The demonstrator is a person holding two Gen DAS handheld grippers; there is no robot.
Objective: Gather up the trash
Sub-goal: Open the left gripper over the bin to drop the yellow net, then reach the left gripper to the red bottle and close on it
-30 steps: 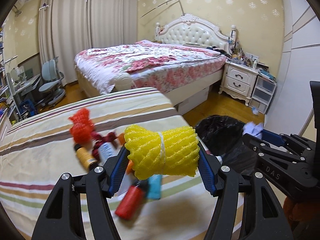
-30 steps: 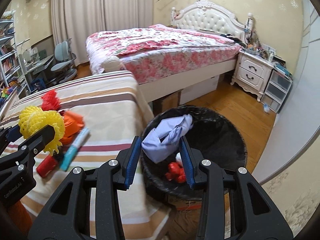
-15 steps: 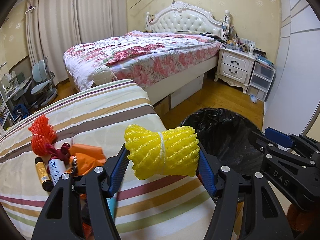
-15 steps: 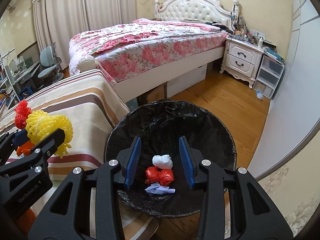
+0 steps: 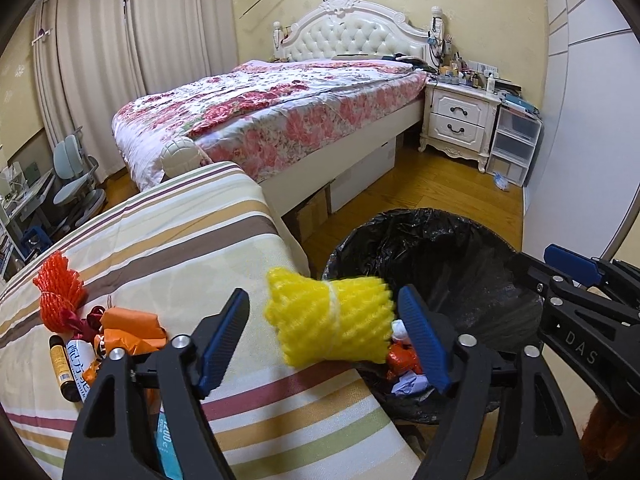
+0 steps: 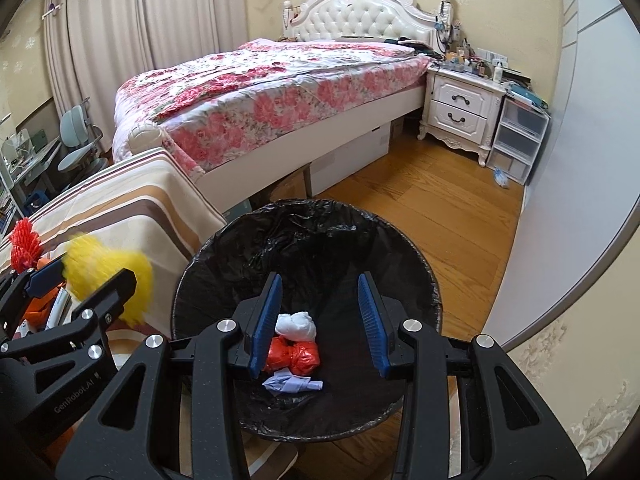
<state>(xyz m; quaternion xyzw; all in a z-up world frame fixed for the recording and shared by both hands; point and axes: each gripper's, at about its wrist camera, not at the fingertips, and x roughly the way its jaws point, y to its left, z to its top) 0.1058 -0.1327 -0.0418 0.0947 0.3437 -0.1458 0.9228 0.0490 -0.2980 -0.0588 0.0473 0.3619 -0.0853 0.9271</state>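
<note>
Yellow foam net bundle [image 5: 328, 320], motion-blurred, hangs loose between just-opened left fingers [image 5: 224, 336].

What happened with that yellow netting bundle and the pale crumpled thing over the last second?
The left gripper carried the yellow foam net from over the striped cover toward the black-lined bin; its jaws have just been opening, and the net is coming loose. The right gripper dropped its pale wad into the bin. The other trash on the cover stayed put.
</note>
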